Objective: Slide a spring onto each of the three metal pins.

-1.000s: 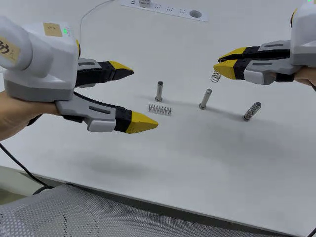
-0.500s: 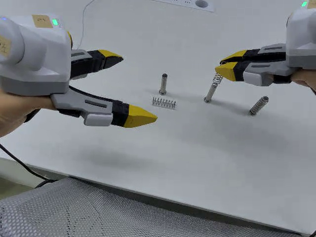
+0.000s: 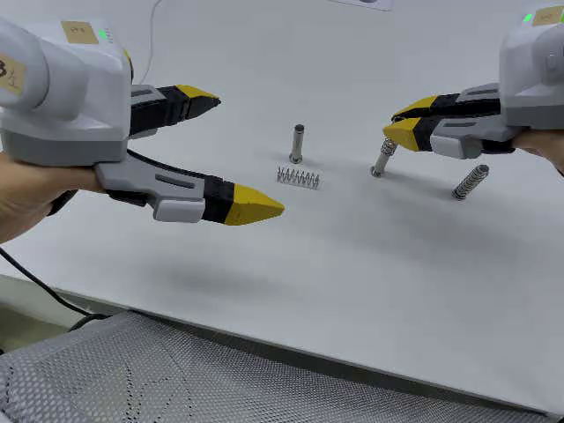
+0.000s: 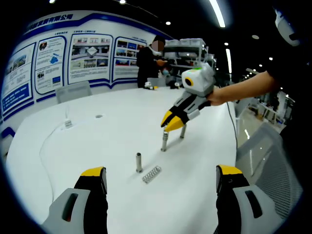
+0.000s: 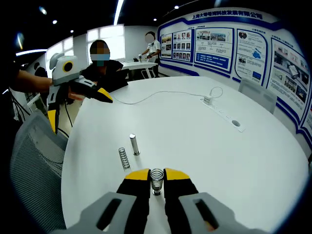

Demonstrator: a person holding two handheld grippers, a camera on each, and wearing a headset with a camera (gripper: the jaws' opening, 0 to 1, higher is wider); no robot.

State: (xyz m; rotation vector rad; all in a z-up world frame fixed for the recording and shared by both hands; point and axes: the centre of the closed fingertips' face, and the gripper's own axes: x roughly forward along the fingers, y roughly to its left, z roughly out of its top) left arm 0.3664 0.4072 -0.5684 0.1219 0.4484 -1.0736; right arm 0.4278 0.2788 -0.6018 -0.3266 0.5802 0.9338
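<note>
Three metal pins stand on the white table. The left pin is bare, and a loose spring lies just in front of it. My right gripper is shut on a spring that sits over the top of the middle pin. The right pin leans and carries a spring. My left gripper hovers open and empty, well left of the pins. In the left gripper view the bare pin and loose spring lie ahead of its wide jaws.
A power strip with a white cable lies at the table's far side. A grey mesh chair back sits below the table's near edge. People stand by another table in the background.
My right gripper has come down and left with its spring, from above the middle pin to over the pin's top. The left gripper stays open in about the same place.
</note>
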